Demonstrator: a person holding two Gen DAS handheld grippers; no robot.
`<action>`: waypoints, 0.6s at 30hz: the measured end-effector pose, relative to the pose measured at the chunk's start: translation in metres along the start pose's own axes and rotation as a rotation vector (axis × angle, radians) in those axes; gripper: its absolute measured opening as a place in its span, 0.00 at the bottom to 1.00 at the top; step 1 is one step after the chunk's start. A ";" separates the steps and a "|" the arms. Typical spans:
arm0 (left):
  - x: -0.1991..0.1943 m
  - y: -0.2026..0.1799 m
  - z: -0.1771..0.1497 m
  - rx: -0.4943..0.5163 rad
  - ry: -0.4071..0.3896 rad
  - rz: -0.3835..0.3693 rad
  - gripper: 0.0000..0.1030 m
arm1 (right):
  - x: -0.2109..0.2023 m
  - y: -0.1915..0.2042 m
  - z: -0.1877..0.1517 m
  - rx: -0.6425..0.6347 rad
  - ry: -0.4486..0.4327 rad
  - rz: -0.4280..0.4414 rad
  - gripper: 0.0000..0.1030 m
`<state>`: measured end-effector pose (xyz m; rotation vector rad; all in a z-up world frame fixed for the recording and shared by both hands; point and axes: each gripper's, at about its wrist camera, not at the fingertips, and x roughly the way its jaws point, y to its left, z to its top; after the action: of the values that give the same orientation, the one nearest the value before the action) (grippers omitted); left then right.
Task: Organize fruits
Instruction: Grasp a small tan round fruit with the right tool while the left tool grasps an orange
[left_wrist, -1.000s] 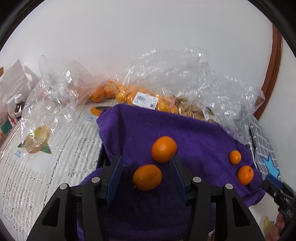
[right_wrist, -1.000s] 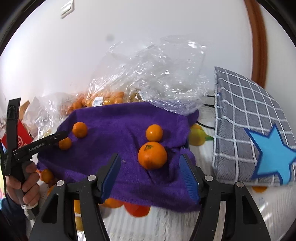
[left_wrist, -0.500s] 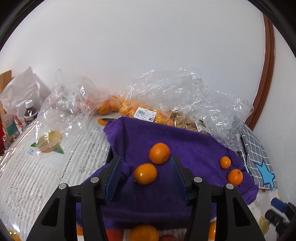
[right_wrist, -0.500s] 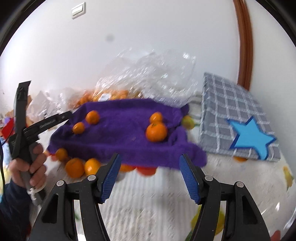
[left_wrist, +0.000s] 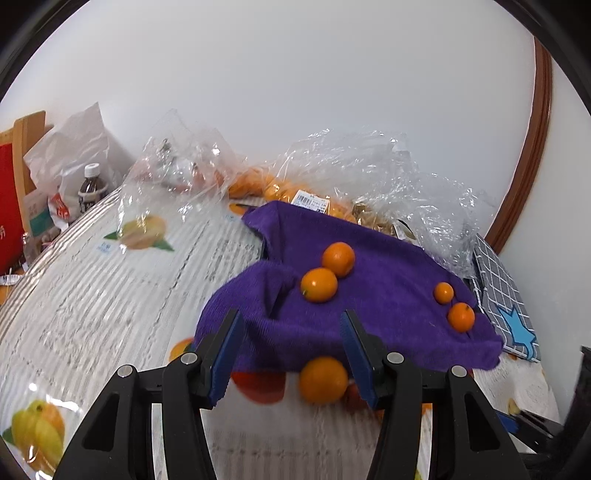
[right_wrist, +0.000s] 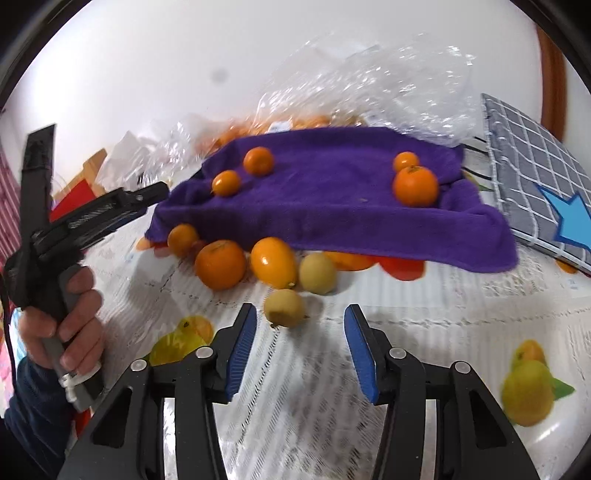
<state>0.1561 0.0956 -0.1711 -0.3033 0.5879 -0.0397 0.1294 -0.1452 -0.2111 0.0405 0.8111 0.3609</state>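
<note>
A purple towel (left_wrist: 369, 273) (right_wrist: 332, 192) drapes over something raised on the table, with several small oranges on top (left_wrist: 319, 285) (right_wrist: 415, 185). More fruit lies on the table at its front edge: an orange (right_wrist: 220, 264), an oval orange fruit (right_wrist: 274, 262), two pale yellow-green fruits (right_wrist: 284, 308) (right_wrist: 317, 273). My left gripper (left_wrist: 291, 349) is open and empty, near the towel's front with an orange (left_wrist: 324, 379) between its fingers' line. My right gripper (right_wrist: 297, 345) is open and empty, just short of the nearest pale fruit.
Clear plastic bags with oranges (left_wrist: 280, 188) lie behind the towel by the wall. A grey checked cloth with a blue star (right_wrist: 539, 177) lies at the right. A bottle (left_wrist: 90, 192) and packages stand far left. The tablecloth (right_wrist: 406, 332) has printed fruit pictures.
Both grippers have pulled back and up from the towel. The loose fruit at the towel's front edge has come into view. Both stay open.
</note>
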 end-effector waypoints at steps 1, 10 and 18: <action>-0.002 0.001 -0.002 0.000 0.006 -0.006 0.51 | 0.004 0.002 0.001 -0.008 0.018 -0.002 0.49; -0.005 -0.008 -0.009 0.050 0.034 -0.063 0.51 | 0.015 0.007 0.005 -0.048 0.050 -0.017 0.26; 0.008 -0.014 -0.015 0.060 0.129 -0.105 0.51 | -0.018 -0.024 -0.006 -0.048 -0.033 -0.066 0.26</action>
<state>0.1557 0.0774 -0.1831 -0.2747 0.6974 -0.1788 0.1204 -0.1740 -0.2067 -0.0253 0.7692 0.3168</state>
